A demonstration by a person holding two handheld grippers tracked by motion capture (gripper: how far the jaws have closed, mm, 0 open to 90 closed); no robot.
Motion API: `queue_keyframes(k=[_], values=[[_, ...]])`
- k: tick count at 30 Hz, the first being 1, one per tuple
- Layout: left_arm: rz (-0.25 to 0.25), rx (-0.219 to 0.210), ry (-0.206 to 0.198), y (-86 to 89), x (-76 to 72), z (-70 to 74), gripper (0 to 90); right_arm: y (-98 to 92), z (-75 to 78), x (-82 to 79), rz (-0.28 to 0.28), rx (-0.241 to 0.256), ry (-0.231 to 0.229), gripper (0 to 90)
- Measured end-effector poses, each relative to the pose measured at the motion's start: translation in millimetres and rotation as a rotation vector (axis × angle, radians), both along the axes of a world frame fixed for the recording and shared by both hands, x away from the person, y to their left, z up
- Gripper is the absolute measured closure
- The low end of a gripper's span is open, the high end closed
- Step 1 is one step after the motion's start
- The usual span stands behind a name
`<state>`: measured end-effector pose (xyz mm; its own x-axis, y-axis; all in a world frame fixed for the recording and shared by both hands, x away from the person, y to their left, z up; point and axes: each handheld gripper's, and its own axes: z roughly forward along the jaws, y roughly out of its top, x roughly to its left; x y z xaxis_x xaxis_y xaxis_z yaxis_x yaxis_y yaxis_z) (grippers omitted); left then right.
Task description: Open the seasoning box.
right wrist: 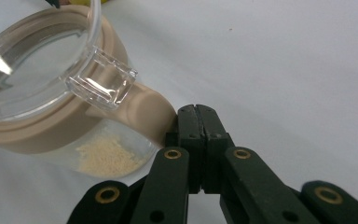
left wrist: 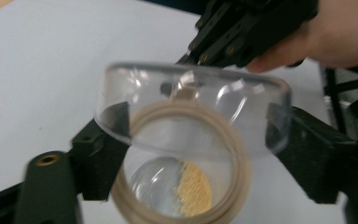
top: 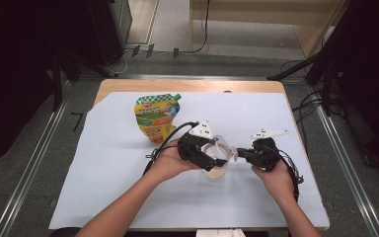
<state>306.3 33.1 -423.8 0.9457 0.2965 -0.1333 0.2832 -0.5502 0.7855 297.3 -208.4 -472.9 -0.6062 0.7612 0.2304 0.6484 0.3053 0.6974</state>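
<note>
- White table sheet (top: 128, 187) carries a clear jar (top: 218, 165) near centre.
- Left tongs (top: 208, 160) grip its clear lid (left wrist: 191, 107), tilted over the beige rim.
- Right tongs (top: 238, 153), closed, pinch the jar's beige tab (right wrist: 151, 109) from the right.

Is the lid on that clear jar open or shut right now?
Open. The clear lid is swung up off the beige rim, showing yellowish powder at the bottom of the jar.
</note>
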Motion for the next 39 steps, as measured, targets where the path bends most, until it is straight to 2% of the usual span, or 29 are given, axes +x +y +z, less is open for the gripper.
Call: queue_keyframes(k=[2,3,8,11,13,18,21,26,27,28,29,35,39], values=[[-0.001,0.003,0.000,-2.4,-0.4,2.9,24.6,0.8,0.0,-0.4,0.002,-0.002,0.001,90.0],[-0.015,0.021,-0.011,-5.5,-2.1,7.4,27.5,1.1,0.0,-0.6,0.003,-0.004,0.000,90.0],[-0.049,0.042,-0.012,-15.8,-8.8,19.2,51.0,0.8,-0.1,-0.7,0.003,-0.004,0.005,90.0],[-0.064,0.039,0.016,-21.6,-9.5,22.3,61.4,0.4,0.0,-1.1,0.001,0.000,0.007,90.0],[-0.079,0.031,0.054,-25.0,-8.5,24.2,69.5,0.1,0.1,-1.3,-0.001,0.006,0.011,90.0],[-0.112,0.039,0.067,-31.9,-7.2,28.1,81.1,-0.2,-0.1,-1.0,0.000,0.010,0.011,90.0],[-0.134,0.037,0.085,-37.4,-3.0,28.9,82.0,-0.6,-0.4,-0.8,-0.001,0.015,0.013,90.0],[-0.132,0.036,0.087,-42.6,-0.9,29.0,78.1,-1.9,-0.2,-0.8,0.001,0.019,0.015,90.0],[-0.119,0.033,0.105,-45.3,1.4,28.4,75.8,-3.1,0.4,-0.7,0.001,0.027,0.016,89.0],[-0.119,0.033,0.105,-45.3,1.4,28.4,75.6,-3.1,0.4,-0.7,0.001,0.027,0.016,89.0],[-0.123,0.033,0.122,-47.0,3.6,27.8,75.2,-5.2,1.4,-1.4,-0.005,0.029,0.014,89.0],[-0.114,0.047,0.132,-47.4,4.3,27.4,71.4,-17.9,4.5,-4.2,-0.040,0.048,0.014,87.1],[-0.105,0.030,0.173,-45.8,4.3,27.8,65.8,-26.2,6.9,-6.7,-0.059,0.062,0.005,85.0]])
